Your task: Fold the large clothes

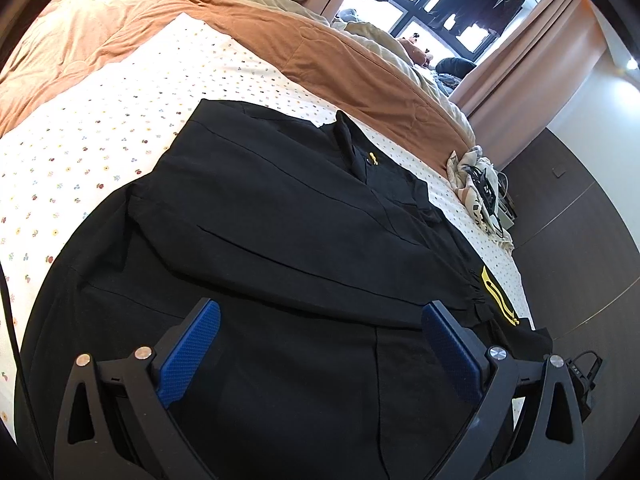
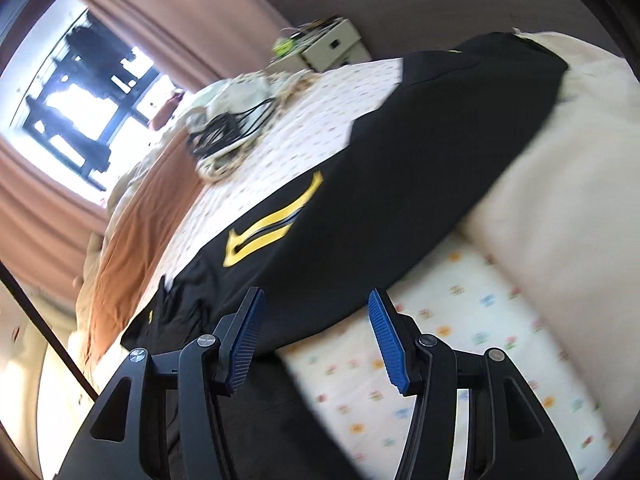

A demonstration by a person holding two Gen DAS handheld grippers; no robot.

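A: Where is the garment?

B: The large black fabric jacket [image 1: 256, 216] with a yellow stripe emblem [image 2: 276, 220] lies spread on the bed's white flower-print sheet [image 1: 92, 148], near the orange quilt [image 1: 120, 28].

A: And the left gripper [image 1: 320, 336]?

B: Its blue-padded fingers [image 1: 192, 352] are spread wide above the cloth, grasping nothing.

A: The right gripper [image 2: 316, 332]?

B: Released too, fingers apart over the jacket's edge, nothing pinched. That view is blurred.

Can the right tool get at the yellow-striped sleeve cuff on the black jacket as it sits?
Probably yes. The right tool is open with nothing between its pads, and the yellow stripe on the black jacket lies just ahead on the bed sheet, uncovered. The cable pile sits farther back, out of the way.
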